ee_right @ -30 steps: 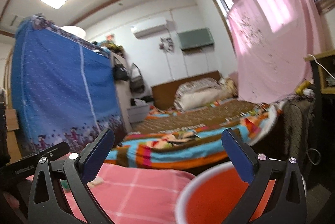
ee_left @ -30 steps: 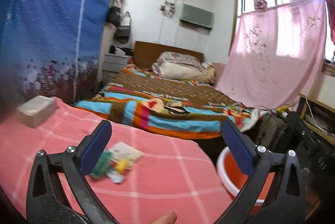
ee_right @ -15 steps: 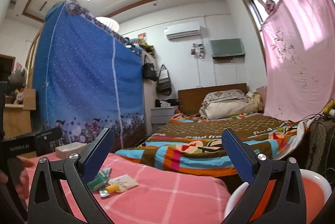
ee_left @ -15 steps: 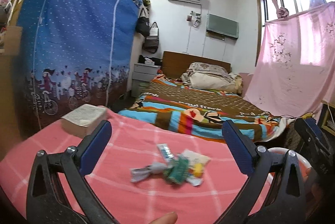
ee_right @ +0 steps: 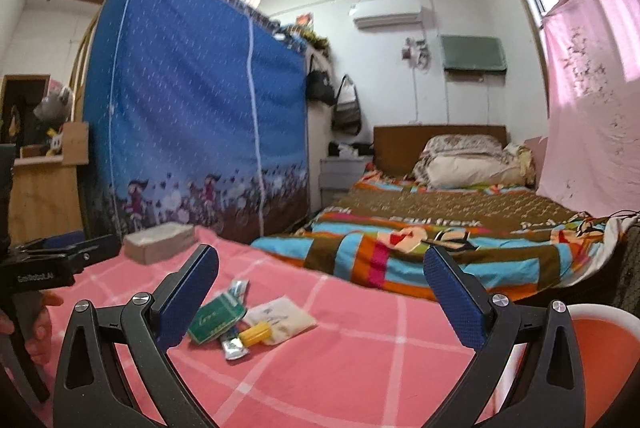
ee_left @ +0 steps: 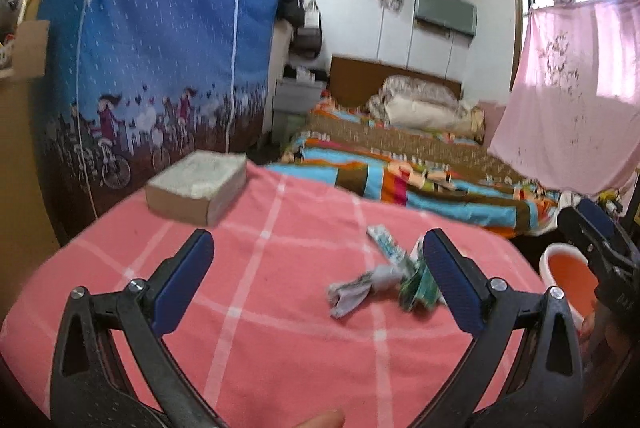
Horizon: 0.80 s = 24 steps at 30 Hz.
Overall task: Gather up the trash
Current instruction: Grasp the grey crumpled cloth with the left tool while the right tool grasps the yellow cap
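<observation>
A small pile of trash lies on the pink checked cloth (ee_left: 280, 308): a crumpled grey wrapper (ee_left: 352, 292), a green packet (ee_left: 420, 284), a blister strip (ee_left: 384, 240). In the right wrist view the same pile shows a green packet (ee_right: 218, 316), a white sachet (ee_right: 280, 316), a yellow-capped tube (ee_right: 244, 340). My left gripper (ee_left: 318, 280) is open, the pile just inside its right finger. My right gripper (ee_right: 320, 296) is open above the cloth, the pile by its left finger. An orange basin (ee_right: 600, 356) with a white rim sits at the lower right.
A tissue box (ee_left: 198, 184) rests at the cloth's far left corner. Beyond the table are a bed with a striped blanket (ee_right: 440, 240), a blue fabric wardrobe (ee_right: 192, 132) and a pink curtain (ee_left: 572, 100). A person's hand (ee_right: 36, 324) holds the left gripper.
The left view has swung left and tilted down, so the trash pile shifted from left to right between its fingers. The right view turned toward the table, and the pile came into sight.
</observation>
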Motion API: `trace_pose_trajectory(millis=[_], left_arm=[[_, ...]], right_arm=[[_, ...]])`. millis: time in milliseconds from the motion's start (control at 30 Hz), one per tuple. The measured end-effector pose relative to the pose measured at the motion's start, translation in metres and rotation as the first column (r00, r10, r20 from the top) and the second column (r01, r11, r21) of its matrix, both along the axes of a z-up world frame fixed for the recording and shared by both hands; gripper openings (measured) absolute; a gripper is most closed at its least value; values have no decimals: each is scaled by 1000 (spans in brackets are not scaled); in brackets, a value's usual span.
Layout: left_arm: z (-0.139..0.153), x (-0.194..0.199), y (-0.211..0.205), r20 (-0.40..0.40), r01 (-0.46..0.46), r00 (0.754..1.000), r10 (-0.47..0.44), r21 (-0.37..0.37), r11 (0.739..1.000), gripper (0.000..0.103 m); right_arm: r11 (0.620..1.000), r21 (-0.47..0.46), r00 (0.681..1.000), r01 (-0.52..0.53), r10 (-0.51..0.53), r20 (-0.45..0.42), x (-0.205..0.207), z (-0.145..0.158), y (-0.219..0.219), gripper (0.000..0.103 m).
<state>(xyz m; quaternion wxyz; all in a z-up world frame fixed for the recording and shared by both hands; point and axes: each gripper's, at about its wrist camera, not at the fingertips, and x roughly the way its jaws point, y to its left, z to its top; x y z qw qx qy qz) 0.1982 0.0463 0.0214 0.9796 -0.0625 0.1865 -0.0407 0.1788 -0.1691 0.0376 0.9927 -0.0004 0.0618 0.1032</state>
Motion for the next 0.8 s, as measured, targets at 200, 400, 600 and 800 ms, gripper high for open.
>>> trace_pose_trajectory(millis=[200, 400, 600, 800], left_arm=[[-13, 21, -2, -125, 52, 991, -54, -13, 999, 100], [-25, 43, -9, -239, 116, 963, -124, -47, 992, 83], [-37, 57, -14, -331, 176, 923, -194, -85, 981, 65], [-38, 54, -21, -353, 226, 903, -245, -94, 970, 44]], right_arm=[[999, -32, 994, -31, 27, -104, 19, -6, 16, 103], [996, -59, 969, -71, 55, -242, 41, -16, 27, 85], [991, -43, 923, -124, 99, -372, 60, -30, 33, 74], [986, -26, 873, -166, 135, -469, 75, -40, 37, 58]])
